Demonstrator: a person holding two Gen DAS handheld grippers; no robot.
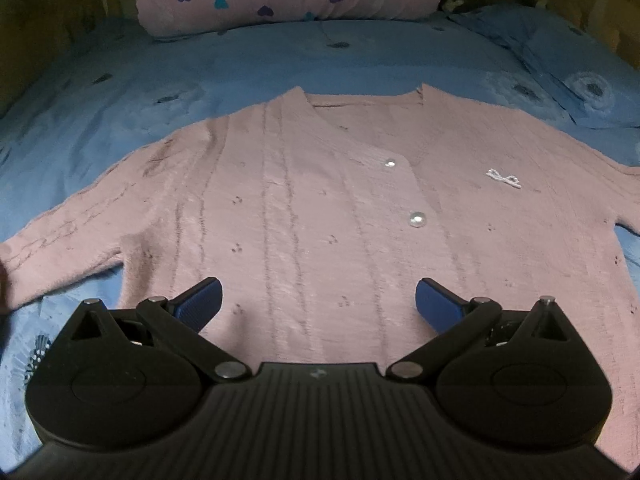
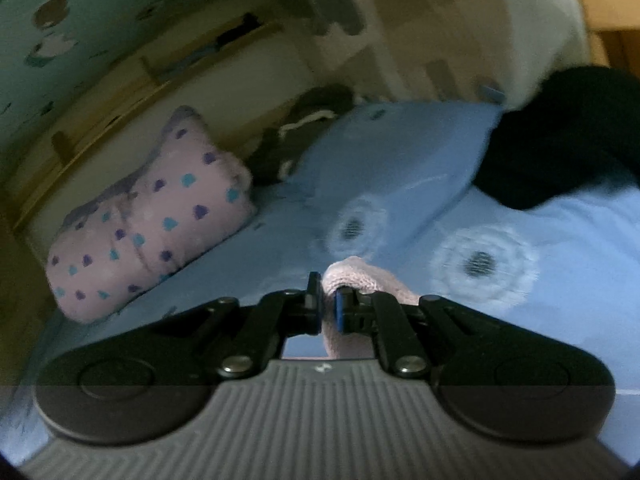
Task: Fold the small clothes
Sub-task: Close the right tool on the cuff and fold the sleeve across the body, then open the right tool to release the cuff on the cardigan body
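A: How is the left gripper (image 1: 318,300) standing?

B: It is hovering low over the hem of the pink cardigan (image 1: 320,208), pointing toward 12 o'clock, with the jaws spread wide and touching nothing. The cardigan is lying flat on the blue bed sheet (image 1: 248,64), front up, the neck at 12 o'clock, one sleeve reaching toward 9 o'clock.

A: And the right gripper (image 2: 329,304)?

B: It is tilting a little, and its jaws are pinching a fold of pink knit (image 2: 360,276) above the sheet. A heart-print pillow (image 2: 148,228) is lying at 10 o'clock, and a black garment (image 2: 560,136) at 2 o'clock.
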